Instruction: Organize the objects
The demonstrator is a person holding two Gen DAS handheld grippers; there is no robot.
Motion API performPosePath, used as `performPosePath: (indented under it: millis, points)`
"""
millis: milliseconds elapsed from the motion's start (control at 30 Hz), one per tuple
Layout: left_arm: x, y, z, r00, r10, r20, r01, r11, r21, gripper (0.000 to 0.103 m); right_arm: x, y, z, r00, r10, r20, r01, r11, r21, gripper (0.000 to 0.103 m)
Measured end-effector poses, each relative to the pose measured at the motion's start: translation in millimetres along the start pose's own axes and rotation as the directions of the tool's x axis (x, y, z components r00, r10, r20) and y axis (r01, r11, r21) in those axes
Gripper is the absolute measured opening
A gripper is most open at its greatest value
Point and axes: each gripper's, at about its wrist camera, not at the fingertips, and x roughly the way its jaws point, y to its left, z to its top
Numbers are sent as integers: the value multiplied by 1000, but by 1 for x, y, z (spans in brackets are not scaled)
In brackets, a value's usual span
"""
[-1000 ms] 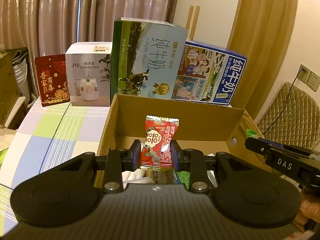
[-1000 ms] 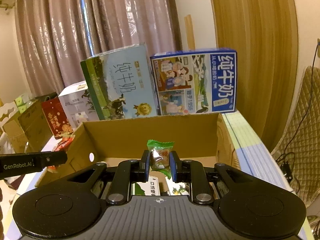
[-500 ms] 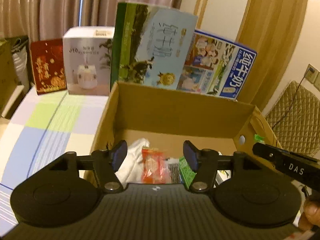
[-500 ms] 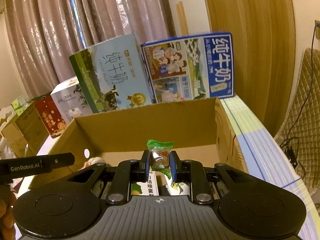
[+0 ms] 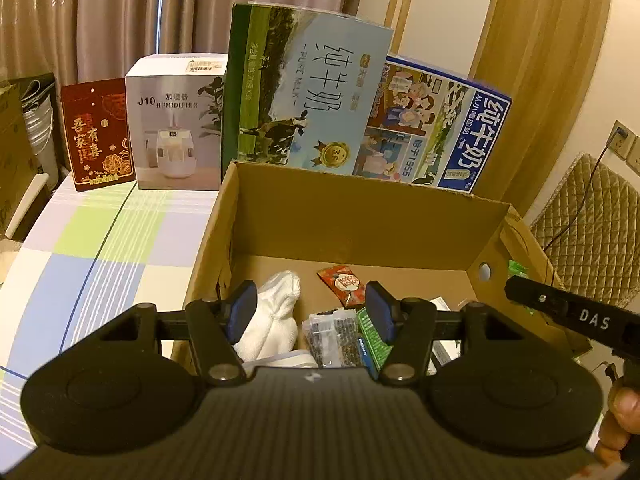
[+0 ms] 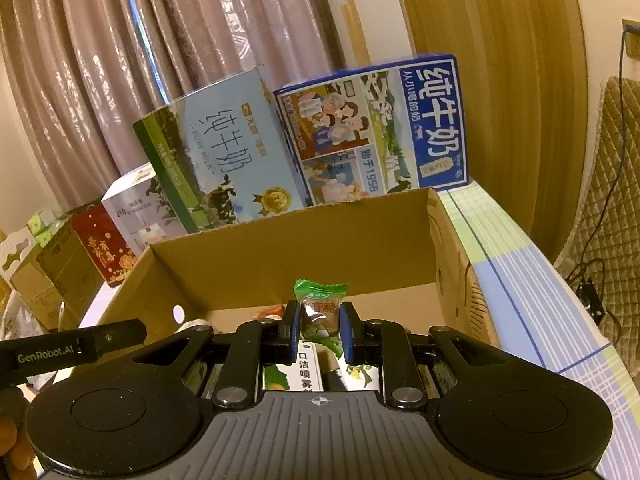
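An open cardboard box stands on the checked tablecloth. On its floor lies a red candy packet, beside a white cloth, a dark speckled sachet and a green pack. My left gripper hangs open over the box's near edge with nothing between its fingers. Over the same box, my right gripper is shut on a green-wrapped candy, held upright. The right gripper's side also shows as a black bar at the box's right.
Behind the box stand a green-and-blue milk carton case, a blue milk case, a white humidifier box and a red packet. Curtains hang behind. A quilted chair sits right; a person's fingers hold the other tool.
My left gripper opened and let go of the red candy packet, which now lies on the box floor. The right gripper moved lower over the box, still shut on the green candy.
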Motion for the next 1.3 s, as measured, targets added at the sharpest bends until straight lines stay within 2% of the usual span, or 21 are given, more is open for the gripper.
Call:
performPosePath:
  millis: [67,133,233,433,800,867,933,1100,1233,1300]
  points:
    - [-1,0,0,1000,-1,3,1,1000,-2,55,2,-2,1,999,38,21,-38,999,17,19]
    - [-1,0,0,1000,4,3,-4,1000,1,55,3,-6,2,998,53,46,-55,997,48,54]
    - [-2,1,0,1000,9,2,-9,1000,4,55,3,-13,4,997,61,48,-65,994,91,55]
    - [-2,4,0,1000,20,-6,-20,1000,-5,59,3,-19,3,998,48,38,-52,994,99,55]
    - [0,-4,-3,999,33,-17,-33,999,34,73,-1,-21,2,999,40,36,-44,994,96,56]
    - [-2,-6,-4,999,37,-16,-36,998,44,75,-5,-20,2,999,36,36,-39,996,85,61]
    - [-4,-7,-5,999,48,-12,-47,998,53,80,-12,-18,1,999,36,40,-39,996,76,70]
    - [-17,-10,-7,998,60,-2,-60,995,80,90,-29,-9,-2,998,23,51,-25,999,39,81]
    - [-35,-16,-8,997,72,26,-74,992,100,99,-48,-7,-6,999,-21,31,20,1000,23,98]
    - [-48,-18,-10,996,80,45,-84,992,94,102,-61,-6,-6,999,-37,35,37,999,19,101]
